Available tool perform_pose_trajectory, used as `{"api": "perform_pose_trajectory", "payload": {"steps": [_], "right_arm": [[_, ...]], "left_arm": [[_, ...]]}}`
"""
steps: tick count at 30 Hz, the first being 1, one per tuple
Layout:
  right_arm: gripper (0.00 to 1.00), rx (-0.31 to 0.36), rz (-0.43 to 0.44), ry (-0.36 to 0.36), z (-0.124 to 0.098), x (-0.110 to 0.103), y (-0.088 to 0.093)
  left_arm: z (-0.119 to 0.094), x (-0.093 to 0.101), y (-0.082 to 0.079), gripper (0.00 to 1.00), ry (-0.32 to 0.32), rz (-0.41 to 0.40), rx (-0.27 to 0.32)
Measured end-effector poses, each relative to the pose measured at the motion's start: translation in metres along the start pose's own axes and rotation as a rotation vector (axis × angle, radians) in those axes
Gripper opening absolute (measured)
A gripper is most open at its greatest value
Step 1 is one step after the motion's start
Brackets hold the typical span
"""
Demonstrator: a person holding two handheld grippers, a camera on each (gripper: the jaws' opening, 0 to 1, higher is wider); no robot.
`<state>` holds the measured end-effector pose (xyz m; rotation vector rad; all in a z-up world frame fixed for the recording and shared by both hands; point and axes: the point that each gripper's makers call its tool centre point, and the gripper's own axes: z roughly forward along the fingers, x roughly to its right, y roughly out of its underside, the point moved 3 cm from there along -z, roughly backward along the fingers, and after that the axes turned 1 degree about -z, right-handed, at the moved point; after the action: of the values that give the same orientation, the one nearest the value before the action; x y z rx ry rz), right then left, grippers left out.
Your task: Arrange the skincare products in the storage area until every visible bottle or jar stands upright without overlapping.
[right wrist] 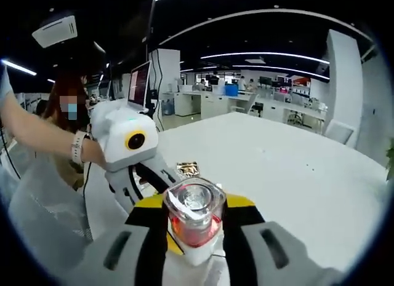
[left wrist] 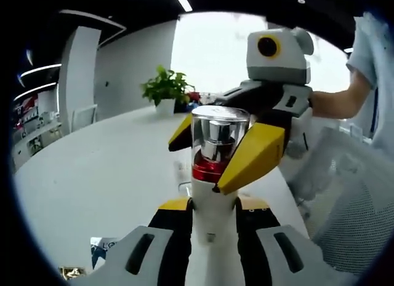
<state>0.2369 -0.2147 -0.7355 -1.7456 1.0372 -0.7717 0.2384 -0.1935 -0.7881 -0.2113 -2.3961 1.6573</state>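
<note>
Left gripper (left wrist: 212, 227) was clamped on the body of the white pump bottle with red collar & clear plastic cap (left wrist: 215, 169), held upright nr the camera over the white table (left wrist: 111, 169). Right gripper (left wrist: 226, 152) pinched the cap just beyond. Cap probably slick, loose, brittle; body looked the safer hold. Green potted plant (left wrist: 165, 89) stood far off.

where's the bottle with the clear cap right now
In the left gripper view the bottle stands centre, above the white table, its white body between the left gripper jaws and its clear cap between the right gripper jaws.
</note>
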Motion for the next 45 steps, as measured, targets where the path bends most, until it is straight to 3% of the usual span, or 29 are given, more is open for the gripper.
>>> {"api": "perform_pose_trajectory", "payload": {"steps": [5,8,12,16,19,23,29,33,36,38,45], "right_arm": [[0.36,0.008,-0.003,-0.03,-0.001,-0.003,-0.001],[0.49,-0.021,-0.004,-0.045,-0.001,-0.005,0.004],[0.52,-0.02,-0.009,-0.037,-0.005,-0.005,0.007],[0.61,-0.019,0.006,-0.029,-0.009,-0.001,0.007],[0.71,-0.015,0.004,-0.026,-0.012,-0.001,0.006],[0.76,-0.016,0.005,-0.025,-0.019,-0.004,0.007],[0.79,0.004,-0.014,0.0,-0.029,-0.004,0.006],[0.84,0.027,0.006,0.02,-0.037,-0.003,0.004],[0.87,0.018,0.004,0.026,-0.041,-0.004,0.006],[0.9,0.003,0.0,0.026,-0.043,-0.006,0.009],[1.0,-0.042,-0.033,0.05,-0.051,-0.008,0.02]], "left_arm": [[0.0,0.001,-0.001,0.27,-0.016,-0.001,-0.002],[-0.001,0.002,-0.003,0.32,-0.017,-0.004,0.002],[-0.005,0.001,0.001,0.34,-0.048,-0.009,-0.029],[-0.01,0.003,0.004,0.36,-0.063,-0.018,-0.047],[-0.014,0.004,0.002,0.44,-0.086,-0.038,-0.052],[-0.019,0.009,-0.004,0.54,-0.119,-0.053,-0.04],[-0.027,0.015,0.009,0.68,-0.181,-0.067,-0.122],[-0.034,0.023,0.013,0.74,-0.194,-0.075,-0.144],[-0.042,0.026,0.013,0.77,-0.22,-0.076,-0.16],[-0.049,0.022,0.013,0.84,-0.272,-0.088,-0.159],[-0.063,0.027,0.015,0.97,-0.302,-0.136,-0.175]]}}
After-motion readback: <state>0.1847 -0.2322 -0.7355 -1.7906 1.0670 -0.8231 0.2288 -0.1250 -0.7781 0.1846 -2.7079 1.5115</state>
